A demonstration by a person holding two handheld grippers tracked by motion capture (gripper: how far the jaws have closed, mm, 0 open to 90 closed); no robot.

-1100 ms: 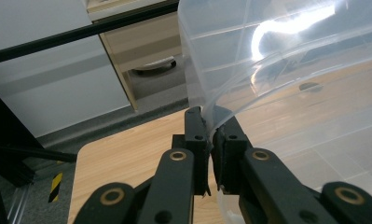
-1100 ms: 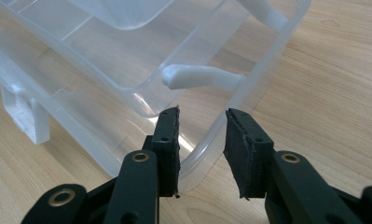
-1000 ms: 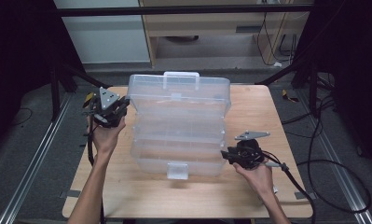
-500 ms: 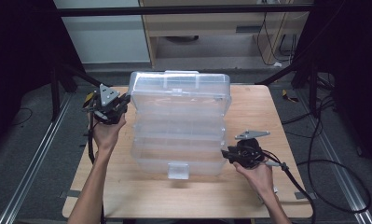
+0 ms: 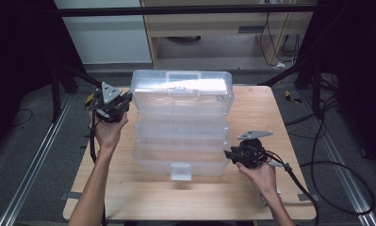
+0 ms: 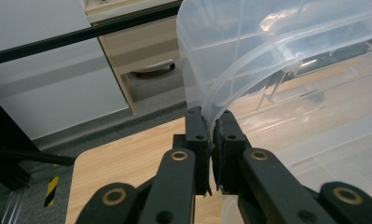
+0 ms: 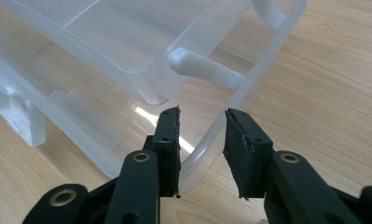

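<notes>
Seemingly the step in hand is opening a clear plastic tiered organiser box (image 5: pixel 181 127), which sits in the middle of the wooden counter (image 5: pixel 251 193) in the high view with its lid (image 5: pixel 182 89) raised at the far end and its trays stepped down toward the person. The left claw (image 5: pixel 124 101) is at the lid's left edge, held up by the left hand (image 5: pixel 108 132), while the right claw (image 5: pixel 230 154) sits low at the near right corner of the bottom tray, with a white latch (image 5: pixel 181 170) hanging at the middle of the front wall. From the left gripper view, the left claw (image 6: pixel 210 140) is closed tight on the thin curved rim of the transparent lid (image 6: pixel 267 56), its pads pinching the plastic between them, the counter (image 6: pixel 127 154) beneath. From the right gripper view, the right claw (image 7: pixel 202 135) stands partly spread, straddling the rounded corner rim of the bottom tray (image 7: pixel 211 140) without clamping it; a white hinge arm (image 7: pixel 204 69) links to the upper tray (image 7: pixel 127 42) beyond. My judgement is that the next move calls for the right claw to close on that corner and steady the base, so the left can swing the lid without dragging the whole box across the counter.
</notes>
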